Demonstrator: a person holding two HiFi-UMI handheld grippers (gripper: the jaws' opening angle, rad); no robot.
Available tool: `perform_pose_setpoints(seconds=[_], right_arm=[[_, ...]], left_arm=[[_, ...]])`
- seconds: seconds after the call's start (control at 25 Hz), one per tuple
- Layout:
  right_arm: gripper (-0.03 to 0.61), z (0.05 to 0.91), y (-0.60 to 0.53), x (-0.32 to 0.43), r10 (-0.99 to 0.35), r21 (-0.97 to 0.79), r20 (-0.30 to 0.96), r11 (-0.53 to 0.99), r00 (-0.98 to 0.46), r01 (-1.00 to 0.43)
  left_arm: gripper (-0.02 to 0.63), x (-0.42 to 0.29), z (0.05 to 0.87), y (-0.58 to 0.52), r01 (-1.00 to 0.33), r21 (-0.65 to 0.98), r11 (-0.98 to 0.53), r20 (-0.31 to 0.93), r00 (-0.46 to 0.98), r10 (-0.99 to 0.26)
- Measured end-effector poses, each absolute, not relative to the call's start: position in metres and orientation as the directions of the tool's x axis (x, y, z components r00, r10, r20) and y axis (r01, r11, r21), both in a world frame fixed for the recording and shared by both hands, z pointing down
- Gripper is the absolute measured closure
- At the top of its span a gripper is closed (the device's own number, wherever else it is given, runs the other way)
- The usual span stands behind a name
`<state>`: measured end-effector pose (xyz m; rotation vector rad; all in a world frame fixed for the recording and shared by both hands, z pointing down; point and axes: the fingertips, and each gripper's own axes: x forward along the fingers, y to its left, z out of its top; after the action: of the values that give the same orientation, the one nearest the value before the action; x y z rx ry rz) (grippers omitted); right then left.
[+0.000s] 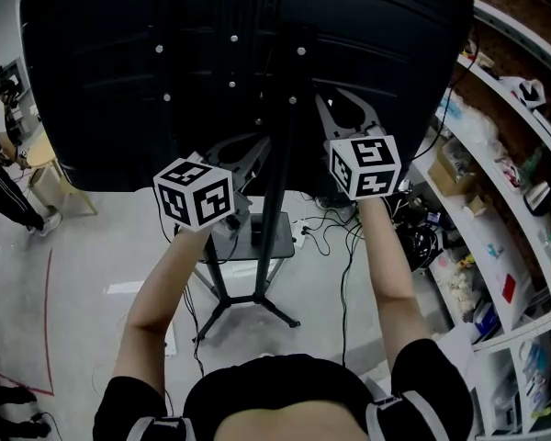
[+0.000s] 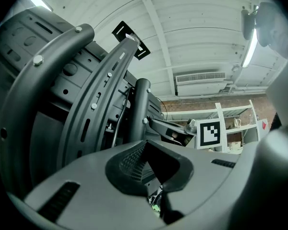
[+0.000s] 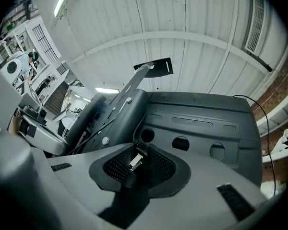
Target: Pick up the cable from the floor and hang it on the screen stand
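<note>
The big black screen (image 1: 165, 44) stands on a dark pole stand (image 1: 274, 219), and I face its back. Both grippers are raised to it, pointing up. My right gripper (image 1: 347, 110) is to the right of the pole, below the screen's back panel (image 3: 197, 123). It (image 3: 137, 164) is shut on the black cable's plug (image 3: 134, 163), whose silver tip shows between the pads. My left gripper (image 1: 243, 152) is just left of the pole, by the curved mount bracket (image 2: 101, 90). Its (image 2: 149, 164) pads meet on a thin black cable strand (image 2: 169, 212) that drops below them.
White shelves (image 1: 496, 246) crowded with boxes line the right side. Loose cables and a power strip (image 1: 326, 237) lie on the floor behind the stand's legs (image 1: 248, 301). A person (image 1: 0, 154) stands far left by a wooden chair (image 1: 50, 177). A red line (image 1: 48, 320) marks the floor.
</note>
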<state>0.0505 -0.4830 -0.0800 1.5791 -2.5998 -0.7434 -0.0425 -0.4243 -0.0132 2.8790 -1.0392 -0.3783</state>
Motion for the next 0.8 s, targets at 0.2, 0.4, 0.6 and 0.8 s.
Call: perform_pose_setpoints(seconds=[0.2, 0.4, 0.6, 0.8], right_arm=[[0.469, -0.083, -0.479, 0.059, -0.828, 0.302, -0.292, 0.394, -0.478, -0.868], [0.423, -0.083, -0.466, 0.059, -0.819, 0.323, -0.346, 0.354, -0.458, -0.878], [0.360, -0.059, -0.455, 0.059, -0.830, 0.320, -0.332, 0.347, -0.447, -0.882], [0.359, -0.031, -0.434, 0.059, -0.840, 0.328, -0.308, 0.346, -0.446, -0.879]], left_arm=[[0.609, -0.046, -0.006, -0.420, -0.628, 0.156, -0.762, -0.205, 0.734, -0.647], [0.609, -0.043, 0.000, -0.413, -0.628, 0.152, -0.763, -0.212, 0.733, -0.646], [0.609, -0.036, 0.011, -0.402, -0.626, 0.140, -0.767, -0.211, 0.738, -0.641], [0.609, -0.031, 0.027, -0.385, -0.624, 0.127, -0.771, -0.206, 0.744, -0.636]])
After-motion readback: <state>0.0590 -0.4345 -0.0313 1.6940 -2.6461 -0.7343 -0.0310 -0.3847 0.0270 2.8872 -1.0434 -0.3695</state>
